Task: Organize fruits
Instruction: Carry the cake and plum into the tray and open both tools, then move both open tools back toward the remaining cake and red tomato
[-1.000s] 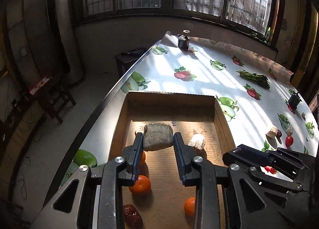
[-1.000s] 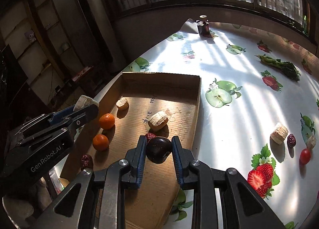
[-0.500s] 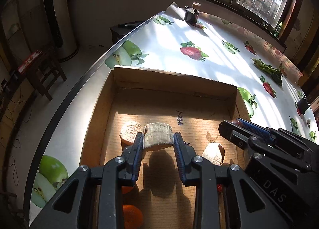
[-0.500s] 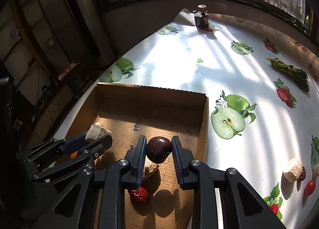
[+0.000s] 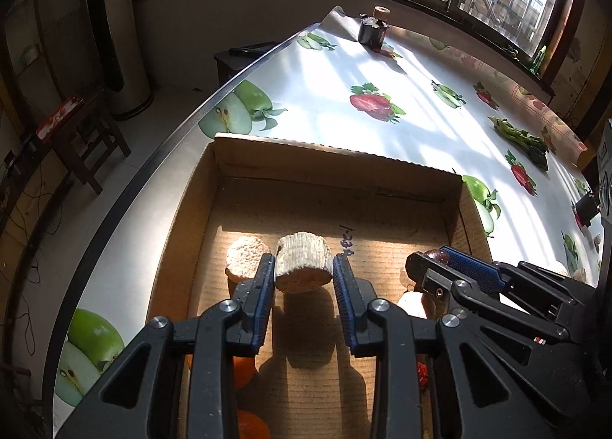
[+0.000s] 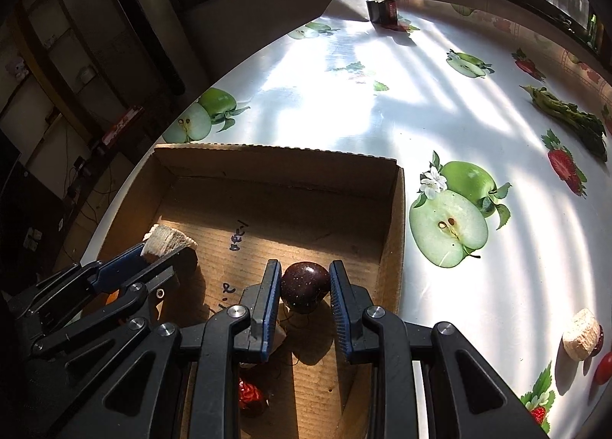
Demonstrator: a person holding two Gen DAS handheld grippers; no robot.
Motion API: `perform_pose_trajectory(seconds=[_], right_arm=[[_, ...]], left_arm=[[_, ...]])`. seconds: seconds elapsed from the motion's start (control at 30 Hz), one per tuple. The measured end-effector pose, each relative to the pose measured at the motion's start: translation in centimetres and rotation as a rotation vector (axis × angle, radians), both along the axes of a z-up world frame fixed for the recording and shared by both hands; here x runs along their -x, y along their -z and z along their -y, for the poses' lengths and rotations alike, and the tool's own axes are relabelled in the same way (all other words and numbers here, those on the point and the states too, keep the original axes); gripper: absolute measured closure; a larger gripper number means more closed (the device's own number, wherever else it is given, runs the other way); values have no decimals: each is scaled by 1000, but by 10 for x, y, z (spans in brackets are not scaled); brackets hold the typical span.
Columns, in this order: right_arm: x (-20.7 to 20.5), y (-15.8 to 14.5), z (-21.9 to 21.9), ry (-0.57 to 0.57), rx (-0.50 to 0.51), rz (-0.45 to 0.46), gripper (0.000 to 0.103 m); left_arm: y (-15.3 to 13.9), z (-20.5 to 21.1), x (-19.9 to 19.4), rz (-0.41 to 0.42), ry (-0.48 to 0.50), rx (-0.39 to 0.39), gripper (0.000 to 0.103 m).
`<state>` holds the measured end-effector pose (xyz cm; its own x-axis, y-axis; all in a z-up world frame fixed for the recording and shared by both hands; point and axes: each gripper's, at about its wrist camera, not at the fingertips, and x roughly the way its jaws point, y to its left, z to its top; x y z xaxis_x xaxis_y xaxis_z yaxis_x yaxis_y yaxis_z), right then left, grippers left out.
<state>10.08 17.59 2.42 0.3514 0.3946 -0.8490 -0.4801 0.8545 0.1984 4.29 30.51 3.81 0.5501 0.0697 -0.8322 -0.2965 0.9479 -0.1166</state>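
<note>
Task midway. Lying already in the box (image 5: 464,209): a pale round slice (image 5: 246,257), oranges (image 5: 244,370), a red date (image 6: 250,395) and another pale piece (image 5: 411,305). Remaining on the desk (image 6: 440,125), well apart from the box: a pale chunk (image 6: 579,333), a dark fruit touching it, a small red fruit (image 6: 604,368) just beside, and greens (image 6: 570,117) farther off.

Left tool (image 5: 304,272): jaws nearly together, clamping a pale ribbed chunk (image 5: 304,266), which is hanging low over the box floor just beside the slice; contact with the floor cannot be told.

Right tool (image 6: 305,288): jaws nearly together, clamping a dark plum (image 6: 305,286) and holding it inside the box near the right wall, above the floor. Neither item is being released yet.
</note>
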Motion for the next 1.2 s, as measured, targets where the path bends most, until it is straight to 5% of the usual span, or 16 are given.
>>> perform_pose_trajectory(seconds=[0.27, 0.5, 1.2], right_arm=[[4, -4, 3, -2, -4, 20, 73], [24, -30, 23, 11, -70, 67, 72], [122, -75, 148, 136, -214, 150, 66]], left_arm=[[-12, -7, 13, 28, -35, 23, 55], [-53, 12, 53, 135, -48, -75, 42], [-107, 113, 157, 306, 13, -200, 31]])
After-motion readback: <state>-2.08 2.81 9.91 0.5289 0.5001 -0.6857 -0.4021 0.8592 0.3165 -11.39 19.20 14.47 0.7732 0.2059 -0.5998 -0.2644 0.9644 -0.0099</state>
